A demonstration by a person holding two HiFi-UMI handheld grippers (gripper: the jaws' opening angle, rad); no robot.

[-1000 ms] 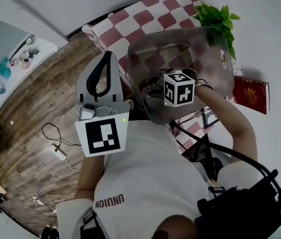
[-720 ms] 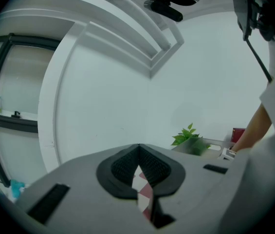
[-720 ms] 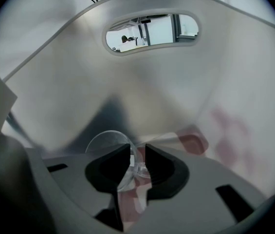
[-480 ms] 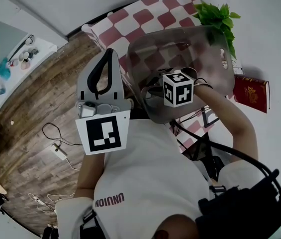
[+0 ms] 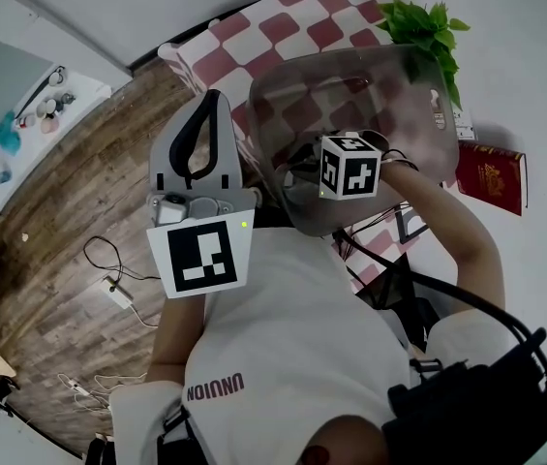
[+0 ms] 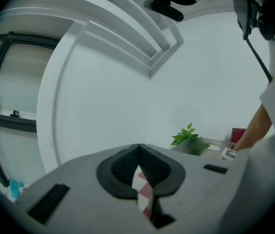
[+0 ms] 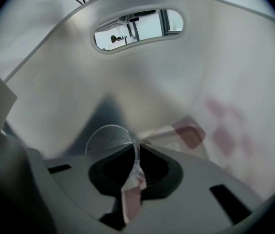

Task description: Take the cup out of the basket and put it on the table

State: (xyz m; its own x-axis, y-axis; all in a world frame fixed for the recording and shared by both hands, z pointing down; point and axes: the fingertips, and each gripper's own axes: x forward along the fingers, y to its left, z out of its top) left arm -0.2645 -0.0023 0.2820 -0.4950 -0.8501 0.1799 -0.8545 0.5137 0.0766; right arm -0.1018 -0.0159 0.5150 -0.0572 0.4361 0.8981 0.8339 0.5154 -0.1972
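Between the jaws of our right hand-held gripper [image 7: 137,144], deep inside the translucent basket [image 7: 142,77], stood the thin wall of the clear cup [image 7: 107,139] (its rim curving off to that gripper's left); the jaws had just been closing and pinched it. Our left hand-held gripper [image 6: 138,149] hung outside the basket, jaws together on nothing, a green plant [image 6: 188,136] ahead to its right.

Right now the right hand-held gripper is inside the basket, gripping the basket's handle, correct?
No. The right gripper view shows the right hand-held gripper inside the basket, its jaws, just closed further, pinching the wall of the clear cup, not the handle.
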